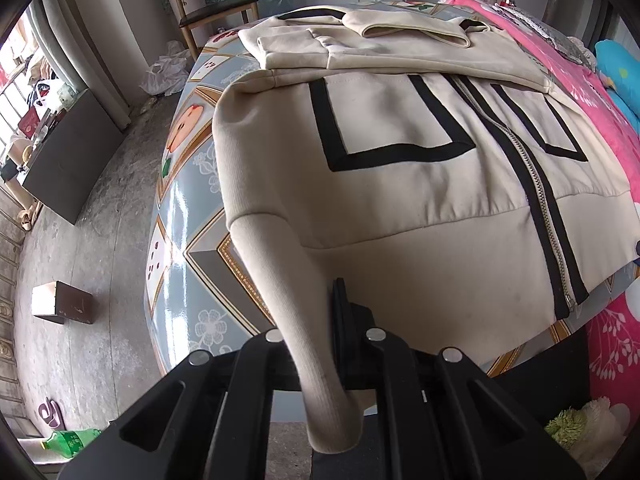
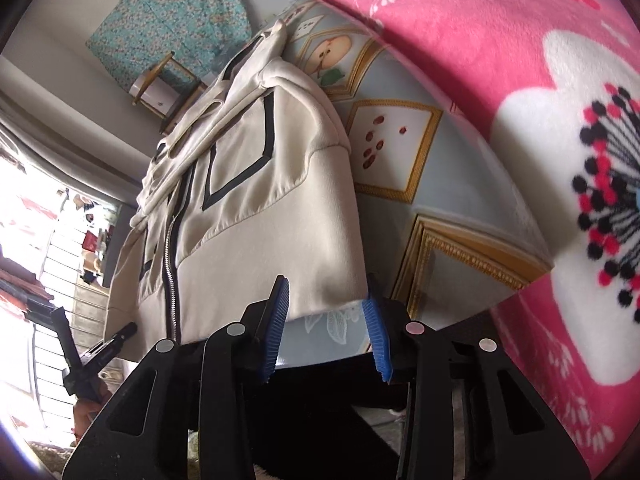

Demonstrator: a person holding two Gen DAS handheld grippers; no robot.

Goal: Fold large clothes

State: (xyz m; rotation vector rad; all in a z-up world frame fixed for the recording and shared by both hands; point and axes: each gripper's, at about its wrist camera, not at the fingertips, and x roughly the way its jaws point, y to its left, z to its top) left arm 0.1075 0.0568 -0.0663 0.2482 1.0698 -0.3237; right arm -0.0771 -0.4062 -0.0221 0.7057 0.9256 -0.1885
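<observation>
A cream zip-up jacket [image 1: 420, 184] with black rectangular trim lies spread on the bench [image 1: 192, 216], which is covered in a glossy blue-grey oilcloth printed with fruit in gold frames. The jacket's upper part is folded down over its chest, with a sleeve lying across the fold. The zipper [image 1: 532, 200] runs down the front towards the hem, right of the jacket's centre in the left wrist view.

The left tongs [image 1: 320, 360] are pinched nearly shut on the ribbed hem corner of the jacket, which is drawn into a narrow cream tail running from the jacket's near left corner down between the black fingers.

The right tongs [image 2: 326, 336] stand part open at the jacket's other hem corner [image 2: 336, 280]. Their blue ribbed pads [image 2: 278, 332] flank that corner, and the cloth edge sits just above and between the pads; neither pad clearly presses on it. No earlier view shows how the tongs came to this gap.

A pink blanket [image 2: 500, 80] with white flowers lies on the bench beside the jacket, on the side away from the concrete floor [image 1: 92, 240]. A wooden chair [image 1: 208, 4] stands beyond the jacket's far end, against the wall. On the floor below the jacket's left side lie a small brown box [image 1: 62, 302] and a green plastic bottle [image 1: 72, 442].
</observation>
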